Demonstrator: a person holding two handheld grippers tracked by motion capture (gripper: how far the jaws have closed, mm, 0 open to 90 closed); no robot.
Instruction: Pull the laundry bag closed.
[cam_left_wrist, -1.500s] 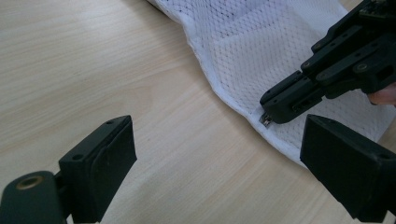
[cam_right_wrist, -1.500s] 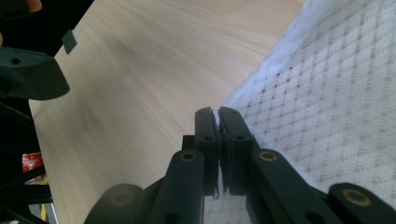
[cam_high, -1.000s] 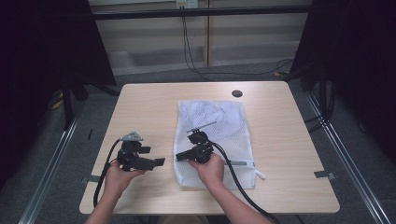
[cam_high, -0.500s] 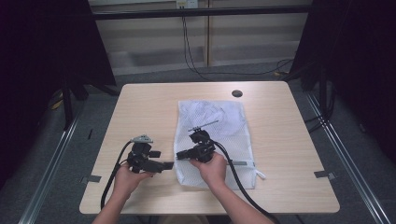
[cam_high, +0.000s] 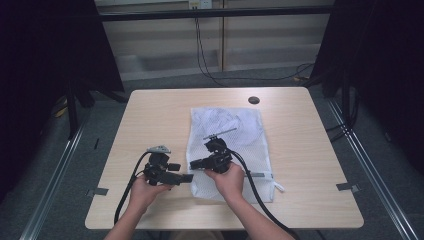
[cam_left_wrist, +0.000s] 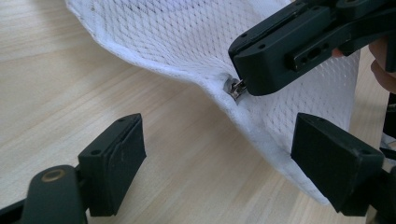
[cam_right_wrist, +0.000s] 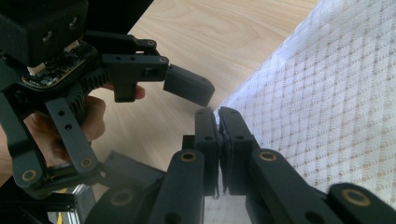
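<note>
A white mesh bag (cam_high: 235, 130) lies flat on the wooden table (cam_high: 160, 115). My right gripper (cam_high: 193, 163) is at the bag's left edge, shut on the small metal zipper pull (cam_left_wrist: 236, 88) and lifting that edge a little. In its own view the right gripper (cam_right_wrist: 217, 114) has its jaws pressed together at the hem of the bag (cam_right_wrist: 327, 93). My left gripper (cam_high: 186, 177) is just left of the bag, level with the table. It is open, its jaws have just been closing a little, and the lifted hem of the bag (cam_left_wrist: 187, 37) lies between them untouched. One of its fingers (cam_right_wrist: 189, 88) hovers close to the right gripper's tips.
A round dark hole (cam_high: 254, 100) sits near the table's far edge. Black cables trail from both grippers off the near edge. Metal rails run along the floor on both sides. Bare wood lies left of the bag and to its right.
My left hand has moved right, bringing its gripper up to the bag's left edge beside the right gripper. The right hand and the bag have stayed put.
</note>
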